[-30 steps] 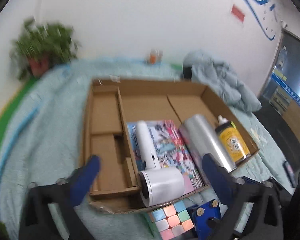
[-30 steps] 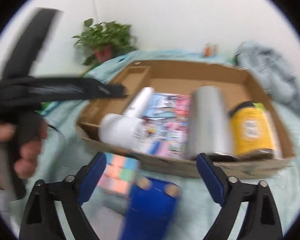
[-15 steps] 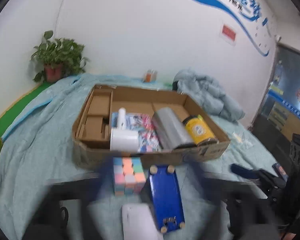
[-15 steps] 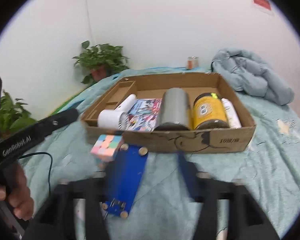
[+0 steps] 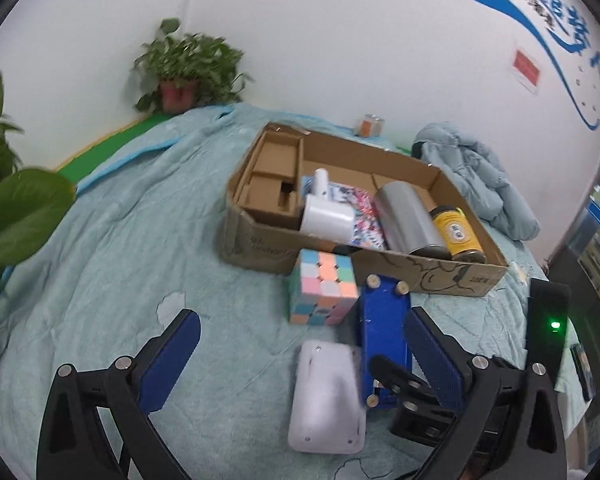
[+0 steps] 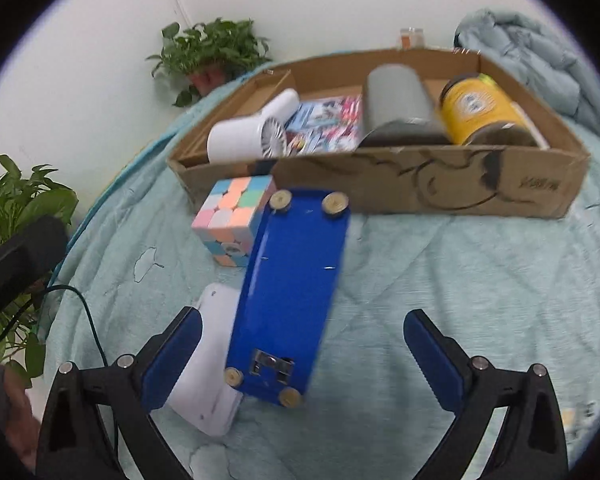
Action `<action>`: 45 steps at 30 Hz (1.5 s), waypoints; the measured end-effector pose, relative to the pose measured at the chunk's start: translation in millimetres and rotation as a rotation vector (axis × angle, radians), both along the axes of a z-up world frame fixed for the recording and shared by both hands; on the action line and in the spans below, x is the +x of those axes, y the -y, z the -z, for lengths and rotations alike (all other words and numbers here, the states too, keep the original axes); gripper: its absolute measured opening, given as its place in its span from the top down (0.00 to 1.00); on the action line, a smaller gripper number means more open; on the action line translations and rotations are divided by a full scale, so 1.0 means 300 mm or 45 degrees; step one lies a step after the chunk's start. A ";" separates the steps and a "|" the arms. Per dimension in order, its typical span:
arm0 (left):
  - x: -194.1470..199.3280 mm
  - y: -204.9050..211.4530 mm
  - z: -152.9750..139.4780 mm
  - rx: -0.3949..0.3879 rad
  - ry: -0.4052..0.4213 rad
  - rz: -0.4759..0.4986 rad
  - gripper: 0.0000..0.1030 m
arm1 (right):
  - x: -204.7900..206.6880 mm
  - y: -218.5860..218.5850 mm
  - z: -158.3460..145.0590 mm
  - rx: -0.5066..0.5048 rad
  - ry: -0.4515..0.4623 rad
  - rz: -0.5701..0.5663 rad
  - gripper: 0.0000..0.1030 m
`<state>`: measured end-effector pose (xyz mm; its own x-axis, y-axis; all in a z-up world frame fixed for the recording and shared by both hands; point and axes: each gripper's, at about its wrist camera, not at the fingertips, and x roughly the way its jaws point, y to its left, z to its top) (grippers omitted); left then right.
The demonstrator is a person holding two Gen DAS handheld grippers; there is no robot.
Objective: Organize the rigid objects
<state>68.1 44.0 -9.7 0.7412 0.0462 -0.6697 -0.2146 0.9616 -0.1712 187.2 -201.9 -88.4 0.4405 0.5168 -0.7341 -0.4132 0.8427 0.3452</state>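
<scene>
The blue flat block [image 6: 290, 296] lies on the teal bedspread [image 6: 440, 280], outside the cardboard box [image 6: 420, 188], with its far end at 12 o'clock touching or just short of the box front wall. The pastel cube [image 6: 232, 220] sits at its 10 o'clock, the white device [image 6: 210, 364] at its 7 o'clock, partly under it. Within the last second both cameras pulled back from the box interior to these three loose items. The right gripper [image 6: 302, 356] has just been opening its jaws; they stand wide, straddling the block's near end without contact. The left gripper [image 5: 300, 364] is also spread and empty, over the white device. Judgement: packing of the box contents is complete; the block is likely the next pick
</scene>
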 end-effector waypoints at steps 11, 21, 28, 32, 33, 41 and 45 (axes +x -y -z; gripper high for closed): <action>0.044 -0.005 0.005 -0.011 -0.091 0.046 0.01 | 0.049 0.081 0.098 0.242 -0.211 0.029 0.50; 0.150 0.105 0.029 -0.070 -0.117 0.213 0.01 | -0.037 0.325 0.033 -0.027 0.068 0.161 0.31; 0.231 0.163 0.093 -0.115 -0.183 0.306 0.01 | -0.063 0.264 0.038 -0.114 0.109 0.057 0.31; 0.268 0.177 0.142 -0.104 -0.214 0.305 0.01 | -0.032 0.212 0.084 -0.094 0.008 0.026 0.51; 0.273 0.179 0.149 -0.112 -0.217 0.311 0.01 | -0.030 0.211 0.086 -0.114 0.006 0.048 0.60; 0.296 0.247 0.170 -0.203 -0.239 0.429 0.01 | -0.004 0.382 0.092 0.417 -0.290 0.001 0.66; 0.302 0.301 0.176 -0.270 -0.251 0.498 0.01 | -0.027 0.477 0.120 0.568 -0.372 -0.015 0.63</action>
